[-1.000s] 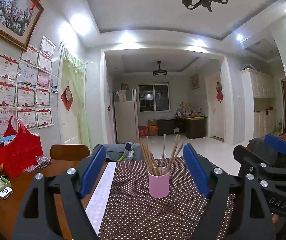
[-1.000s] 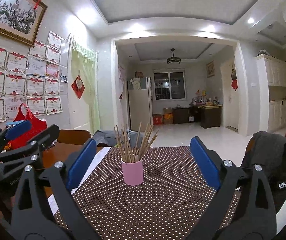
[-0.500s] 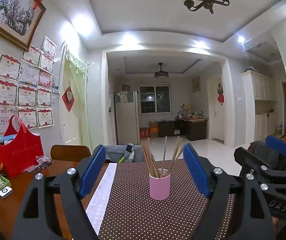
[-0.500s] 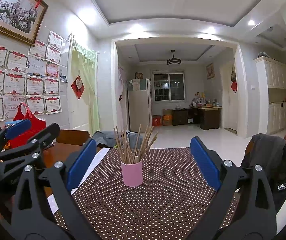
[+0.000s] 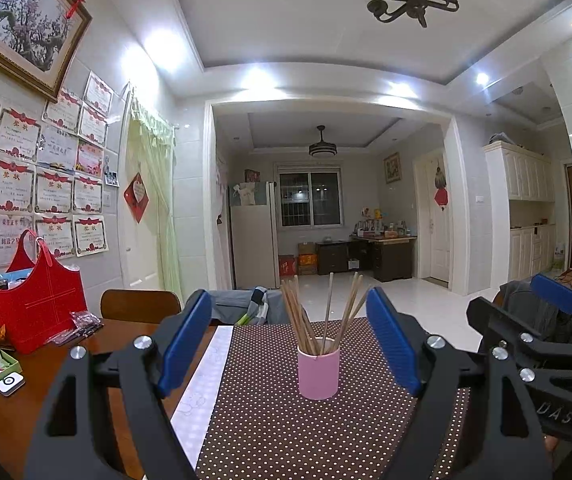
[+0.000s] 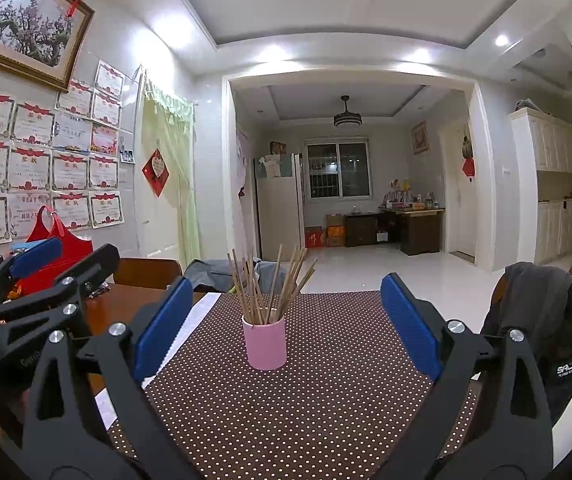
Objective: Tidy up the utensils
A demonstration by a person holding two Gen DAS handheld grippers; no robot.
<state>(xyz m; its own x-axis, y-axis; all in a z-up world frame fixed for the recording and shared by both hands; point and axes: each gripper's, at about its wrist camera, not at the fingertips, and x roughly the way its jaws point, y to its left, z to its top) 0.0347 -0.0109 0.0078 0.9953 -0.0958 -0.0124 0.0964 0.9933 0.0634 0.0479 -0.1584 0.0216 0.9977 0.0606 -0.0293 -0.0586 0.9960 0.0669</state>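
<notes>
Tilting slightly upward over last second, both views; left claw [image 5: 289,344] and right claw [image 6: 283,320] spread wide, empty. Chopsticks [image 5: 318,312] upright in pink cup [image 5: 318,372], mid-bench; task looks finished.

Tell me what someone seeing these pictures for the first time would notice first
The pink cup of wooden chopsticks stands alone mid-table on the brown dotted cloth, framed by the open left gripper and the open right gripper. On the left wall hang rows of red-trimmed certificates, with a red bag below.
</notes>
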